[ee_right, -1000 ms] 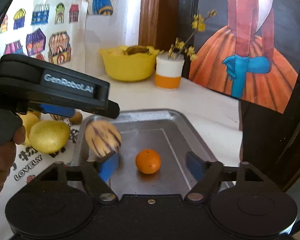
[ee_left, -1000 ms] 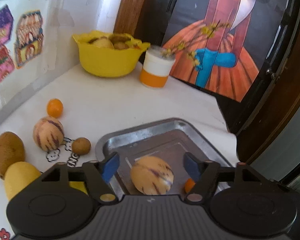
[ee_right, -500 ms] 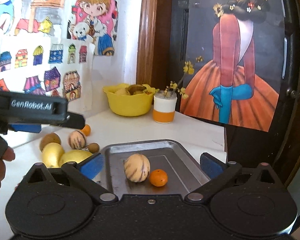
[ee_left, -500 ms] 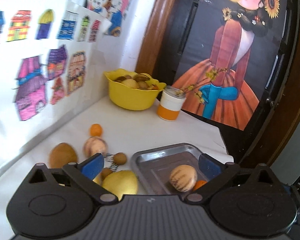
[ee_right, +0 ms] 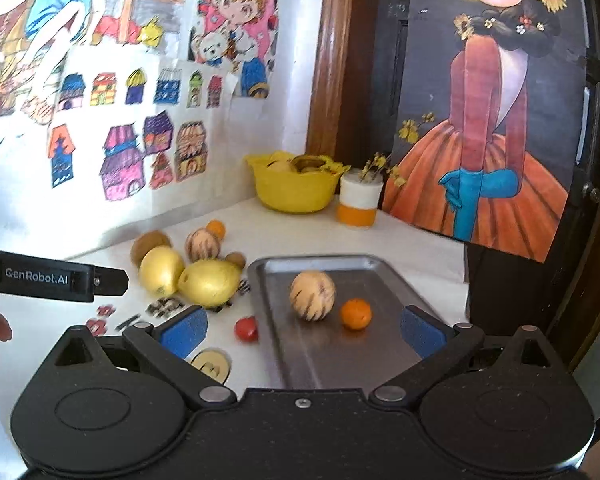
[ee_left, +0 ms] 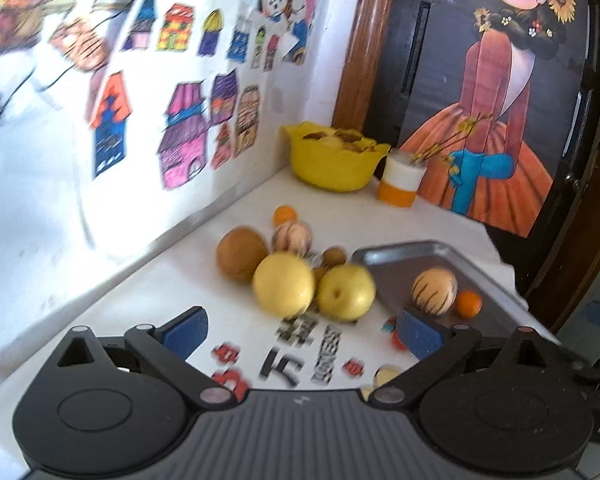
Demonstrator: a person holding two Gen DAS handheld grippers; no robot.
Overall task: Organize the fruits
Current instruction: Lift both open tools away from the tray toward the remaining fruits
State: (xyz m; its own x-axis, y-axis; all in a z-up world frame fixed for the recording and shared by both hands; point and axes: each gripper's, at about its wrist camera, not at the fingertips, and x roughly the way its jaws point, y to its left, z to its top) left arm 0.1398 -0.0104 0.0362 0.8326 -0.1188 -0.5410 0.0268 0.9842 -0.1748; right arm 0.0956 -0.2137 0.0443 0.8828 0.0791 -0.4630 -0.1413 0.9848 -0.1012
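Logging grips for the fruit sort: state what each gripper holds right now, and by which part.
Nothing is held. The left gripper and right gripper are both open and empty; the striped melon and small orange lie loose on the metal tray.

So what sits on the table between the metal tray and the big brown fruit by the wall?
Two yellow pears side by side, with a small brown fruit behind them; the right wrist view shows it best. The tray is to their right, the big brown fruit behind-left.
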